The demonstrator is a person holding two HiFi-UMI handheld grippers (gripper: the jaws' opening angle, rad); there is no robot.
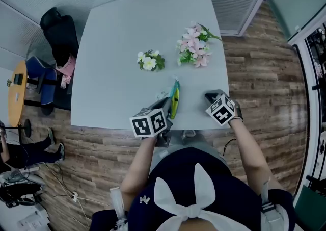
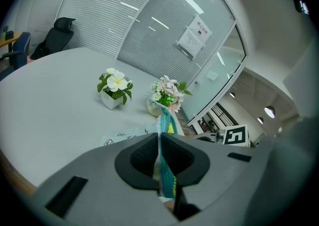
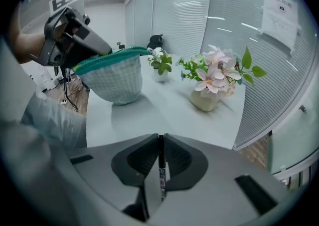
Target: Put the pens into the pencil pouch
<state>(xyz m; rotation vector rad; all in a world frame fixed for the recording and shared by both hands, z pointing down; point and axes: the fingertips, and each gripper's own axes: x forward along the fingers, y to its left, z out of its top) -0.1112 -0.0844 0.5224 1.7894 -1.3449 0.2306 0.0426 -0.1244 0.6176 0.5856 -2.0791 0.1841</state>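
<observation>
The pencil pouch (image 3: 115, 78), pale check cloth with a teal zip, hangs above the table's near edge, its mouth open toward the right gripper view. My left gripper (image 2: 160, 142) is shut on its zip edge (image 2: 164, 125); in the head view the pouch (image 1: 174, 98) stands edge-up just ahead of that gripper (image 1: 165, 104). My right gripper (image 3: 161, 137) is shut on a thin black pen (image 3: 161, 167) that runs back between the jaws. It hovers to the right of the pouch (image 1: 210, 95), apart from it.
A small pot of white flowers (image 1: 150, 60) and a larger pot of pink flowers (image 1: 195, 46) stand mid-table. A pale printed packet (image 2: 124, 135) lies by the pouch. The table's near edge (image 1: 102, 124) runs below both grippers. An office chair (image 1: 60, 33) stands at the left.
</observation>
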